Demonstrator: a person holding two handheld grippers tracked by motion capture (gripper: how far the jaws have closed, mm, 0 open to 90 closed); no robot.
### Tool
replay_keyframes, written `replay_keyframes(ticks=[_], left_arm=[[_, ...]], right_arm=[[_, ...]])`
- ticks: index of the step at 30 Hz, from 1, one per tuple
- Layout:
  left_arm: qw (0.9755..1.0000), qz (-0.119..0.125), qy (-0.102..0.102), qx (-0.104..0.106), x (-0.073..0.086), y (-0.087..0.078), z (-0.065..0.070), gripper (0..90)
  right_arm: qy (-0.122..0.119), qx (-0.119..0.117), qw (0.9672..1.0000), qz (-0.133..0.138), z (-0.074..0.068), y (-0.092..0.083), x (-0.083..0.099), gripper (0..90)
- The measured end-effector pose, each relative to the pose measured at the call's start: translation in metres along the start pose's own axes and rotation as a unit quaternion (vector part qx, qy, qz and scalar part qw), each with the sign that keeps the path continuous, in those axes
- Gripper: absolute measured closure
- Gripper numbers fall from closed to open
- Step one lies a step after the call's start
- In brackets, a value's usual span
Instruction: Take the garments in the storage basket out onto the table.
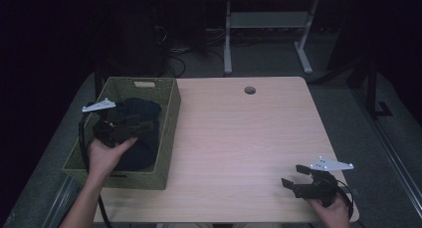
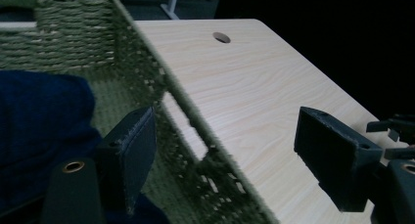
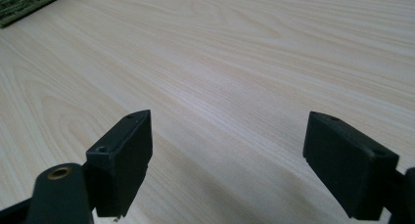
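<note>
The wooden table [image 1: 249, 138] is bare; the dark blue cloth [image 1: 142, 133] already lies inside the green woven basket [image 1: 169, 138]. The left gripper [image 1: 144, 126] hovers above it, jaws apart, seemingly released. The right gripper [image 1: 293, 180] waits with jaws apart near the table's front edge.

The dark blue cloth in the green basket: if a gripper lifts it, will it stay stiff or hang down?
The dark blue cloth lies bunched in soft folds inside the woven basket, so it would probably droop and unfold. It looks knitted, so probably not slippery.
</note>
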State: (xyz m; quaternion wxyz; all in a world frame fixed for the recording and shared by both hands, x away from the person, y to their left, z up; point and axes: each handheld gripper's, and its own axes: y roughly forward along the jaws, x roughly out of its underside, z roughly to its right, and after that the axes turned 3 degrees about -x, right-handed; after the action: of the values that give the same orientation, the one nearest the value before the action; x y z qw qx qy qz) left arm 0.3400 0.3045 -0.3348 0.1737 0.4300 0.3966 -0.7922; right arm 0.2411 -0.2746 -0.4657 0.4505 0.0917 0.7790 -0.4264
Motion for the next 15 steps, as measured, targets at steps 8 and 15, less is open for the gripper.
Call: replay_keyframes(ticks=[8, 15], left_arm=[[0.999, -0.015, -0.041, -0.007, 0.001, 0.005, -0.028, 23.8], [0.9971, -0.013, -0.073, -0.019, -0.001, 0.01, -0.05, 23.7]], right_arm=[[-0.002, 0.001, 1.0, -0.002, 0.0, 0.0, 0.0, 18.2], [-0.002, 0.001, 1.0, -0.003, -0.001, -0.001, 0.0, 18.3]])
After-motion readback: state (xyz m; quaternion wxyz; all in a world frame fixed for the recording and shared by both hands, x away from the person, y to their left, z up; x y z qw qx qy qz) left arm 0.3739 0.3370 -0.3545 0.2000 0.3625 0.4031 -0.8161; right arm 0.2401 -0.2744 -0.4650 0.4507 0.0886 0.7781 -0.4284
